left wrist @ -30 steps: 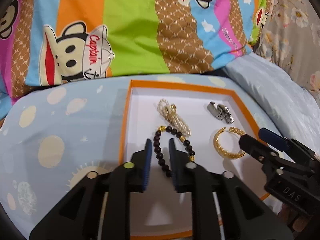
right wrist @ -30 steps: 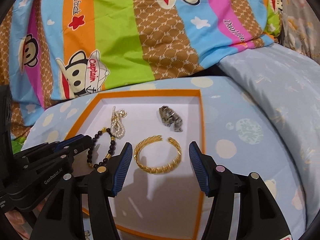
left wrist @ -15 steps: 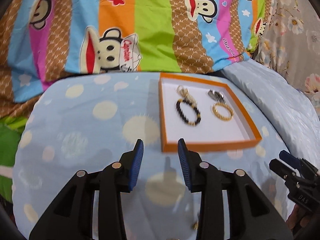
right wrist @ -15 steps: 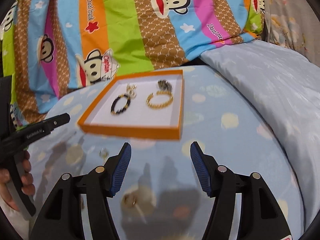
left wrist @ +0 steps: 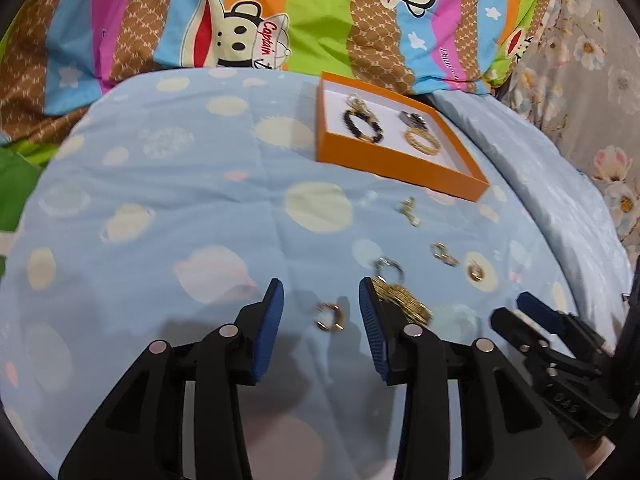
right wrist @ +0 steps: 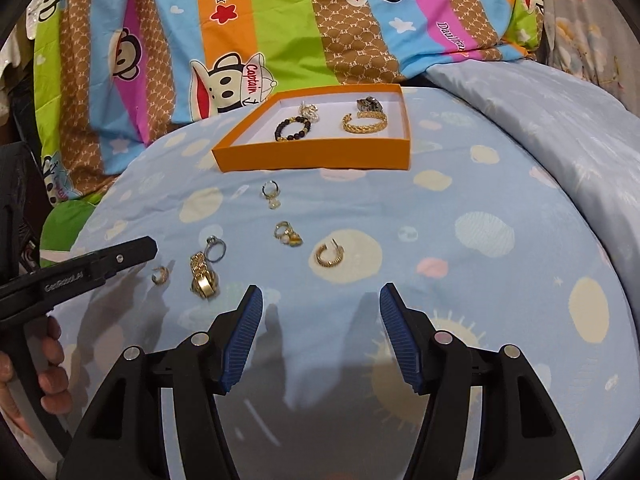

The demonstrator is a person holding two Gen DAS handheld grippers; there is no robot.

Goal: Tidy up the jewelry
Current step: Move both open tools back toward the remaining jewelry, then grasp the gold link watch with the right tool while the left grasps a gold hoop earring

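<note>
Jewelry sorting is partly done: the orange box on the bed already holds a bead bracelet, a gold bangle, a pearl piece and a dark metal item. Several loose pieces lie on the blue sheet in front of the box: a small gold hoop, a gold band with a silver ring touching its far end, a wider gold hoop, and two small earrings nearer the box. Step in hand, by judgement: selection of the next loose piece. The left tool is released, its jaws having just been opening, with the small gold hoop lying between the pads but not pressed by them. The right tool is also released, jaws wide, with only bare sheet between them; the wider gold hoop lies just beyond its tips. The next move probably calls for lowering the left tool onto the small hoop, closing across its rim without pinching the soft sheet, then carrying it to a free part of the box.
</note>
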